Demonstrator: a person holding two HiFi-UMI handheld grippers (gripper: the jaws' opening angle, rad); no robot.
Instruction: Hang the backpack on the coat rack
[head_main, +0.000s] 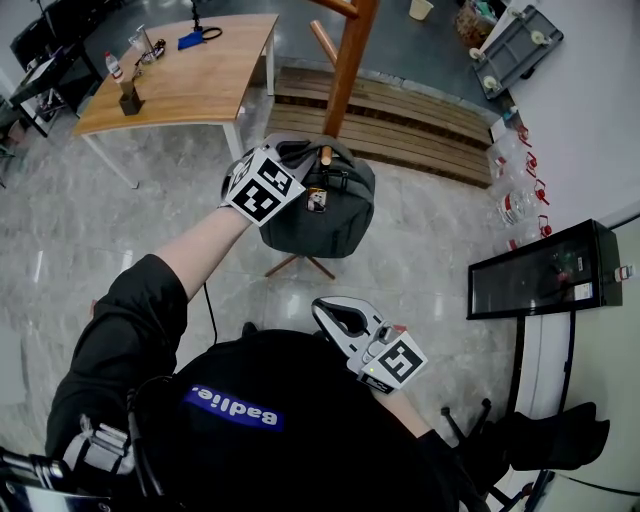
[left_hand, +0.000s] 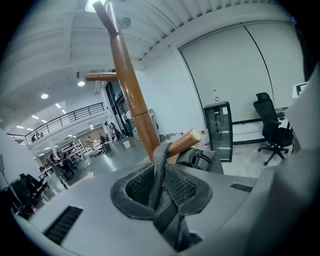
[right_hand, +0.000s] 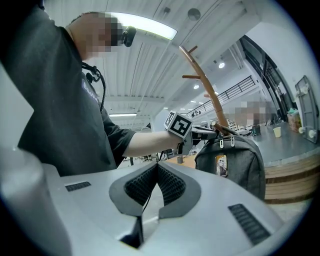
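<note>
A dark grey backpack (head_main: 322, 212) hangs against the wooden coat rack (head_main: 350, 50), its top strap (left_hand: 159, 165) looped over a short wooden peg (left_hand: 183, 141). My left gripper (head_main: 298, 155) is at the top of the pack, right by the peg, and is shut on that grey strap. In the right gripper view the backpack (right_hand: 235, 160) hangs from the coat rack (right_hand: 204, 82), with the left gripper (right_hand: 207, 132) at its top. My right gripper (head_main: 335, 312) is held low, close to my body and apart from the pack. Its jaws meet at the tip (right_hand: 157, 167) with nothing between them.
The rack's legs (head_main: 300, 264) stand on a grey tiled floor. A slatted wooden platform (head_main: 420, 125) lies behind it, and a wooden table (head_main: 190, 80) with small items is at the back left. To the right are a black glass cabinet (head_main: 540, 272) and an office chair (head_main: 550, 440).
</note>
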